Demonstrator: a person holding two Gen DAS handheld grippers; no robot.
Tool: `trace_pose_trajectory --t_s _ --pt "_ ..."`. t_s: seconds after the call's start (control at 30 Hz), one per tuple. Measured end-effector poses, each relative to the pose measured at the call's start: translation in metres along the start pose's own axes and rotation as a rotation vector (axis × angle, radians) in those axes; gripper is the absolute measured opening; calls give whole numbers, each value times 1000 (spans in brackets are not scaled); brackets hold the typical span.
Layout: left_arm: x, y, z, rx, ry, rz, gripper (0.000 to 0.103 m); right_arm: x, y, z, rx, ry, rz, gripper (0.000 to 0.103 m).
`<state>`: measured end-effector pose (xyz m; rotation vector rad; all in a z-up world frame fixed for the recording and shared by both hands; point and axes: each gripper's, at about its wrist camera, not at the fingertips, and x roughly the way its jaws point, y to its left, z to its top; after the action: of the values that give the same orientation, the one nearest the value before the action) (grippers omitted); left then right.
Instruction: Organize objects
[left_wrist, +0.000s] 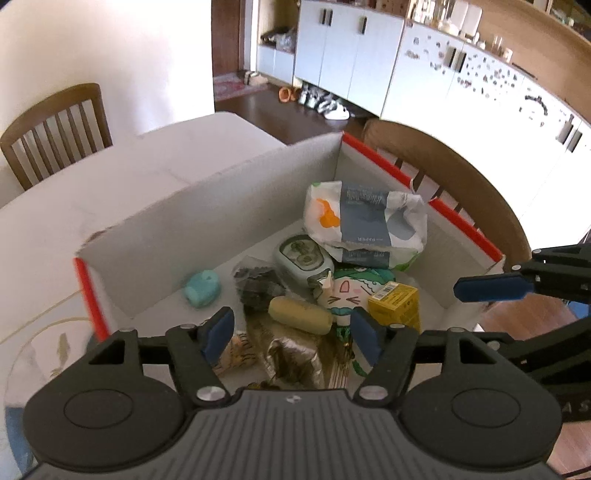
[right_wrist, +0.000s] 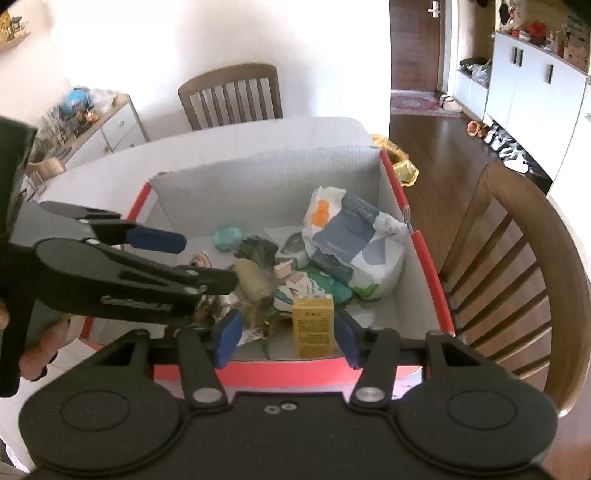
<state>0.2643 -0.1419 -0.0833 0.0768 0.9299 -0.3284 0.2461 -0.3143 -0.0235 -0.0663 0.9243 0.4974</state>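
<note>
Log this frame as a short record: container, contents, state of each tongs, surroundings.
container: open red-edged white cardboard box on a white table
contents: yellow carton, white-and-grey paper pack, teal lump, tan cylinder, cartoon-face plush, mint-green case, foil wrapper
left tongs: open, empty, over the box
right tongs: open, empty, framing the yellow carton
surroundings: wooden chairs

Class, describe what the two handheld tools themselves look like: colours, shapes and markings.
Both the left tool and the right tool are matte black plastic, with round disc hubs, silver rivets and flat blue rubber pads on their fingers. The left body is ribbed; its side carries faint embossed lettering.
</note>
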Motion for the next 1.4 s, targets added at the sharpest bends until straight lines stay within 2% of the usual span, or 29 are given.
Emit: trace_pose_trajectory --t_s 0.07,0.2,0.67,0.77,0.83,0.93,1.1,1.4 --pt "-10 5 -1 4 -23 -4 69 -5 3 1 11 -21 -1 59" --pt "-33 12 -7 0 -72 -12 78 -18 13 -1 32 -63 -3 65" --pt "-100 50 -39 -39 -189 -43 83 -52 54 -14 83 -206 -10 95" --pt "-110 58 -46 -52 -203 -43 92 -55 62 -17 107 -237 -12 101" --pt "-116 62 -50 -57 -214 -43 100 -59 67 -20 124 -260 -17 102" --pt "-125 66 -56 -51 -232 -29 103 -63 72 -24 145 -282 -27 102" --pt "-140 71 -67 -29 -255 -22 103 -69 84 -31 162 -316 -54 102" --pt "-159 79 -87 3 -315 -17 103 -72 103 -45 162 -327 -72 102"
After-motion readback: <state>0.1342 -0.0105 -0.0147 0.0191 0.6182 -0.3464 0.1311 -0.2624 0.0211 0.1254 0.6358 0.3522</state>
